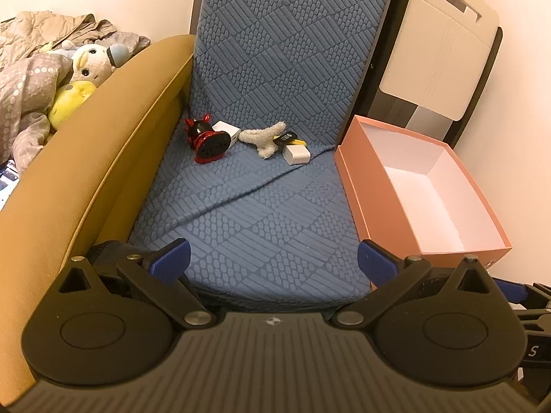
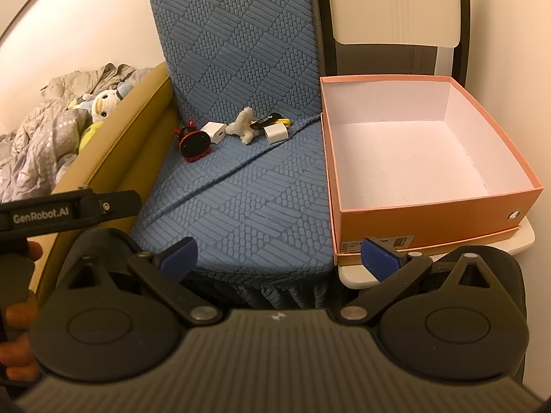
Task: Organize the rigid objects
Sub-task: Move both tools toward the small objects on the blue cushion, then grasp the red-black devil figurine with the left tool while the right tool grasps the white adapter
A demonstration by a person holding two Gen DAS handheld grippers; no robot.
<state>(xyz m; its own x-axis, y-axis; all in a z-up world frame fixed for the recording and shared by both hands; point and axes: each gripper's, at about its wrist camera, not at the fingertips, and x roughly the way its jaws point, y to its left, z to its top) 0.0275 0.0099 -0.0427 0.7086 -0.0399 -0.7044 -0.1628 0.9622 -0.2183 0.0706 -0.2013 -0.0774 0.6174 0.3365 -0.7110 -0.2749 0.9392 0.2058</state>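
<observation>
Small objects lie at the back of the blue seat cushion (image 1: 261,220): a red and black toy (image 1: 206,143), a white charger cube (image 1: 227,131) behind it, a fuzzy cream claw clip (image 1: 263,137), a black and yellow item (image 1: 287,138), and a second white charger (image 1: 297,155). They also show in the right wrist view: the toy (image 2: 193,144), the clip (image 2: 243,126), the second charger (image 2: 275,134). An empty pink box (image 1: 347,172) stands to the right, as the right wrist view shows (image 2: 427,222). My left gripper (image 1: 272,258) and right gripper (image 2: 279,256) are open, empty, near the seat's front edge.
A tan armrest (image 1: 96,144) borders the seat on the left, with plush toys (image 1: 86,65) and bedding (image 1: 24,103) beyond it. The box sits on a white stool (image 2: 358,272). A white folding chair (image 1: 437,51) leans against the wall behind.
</observation>
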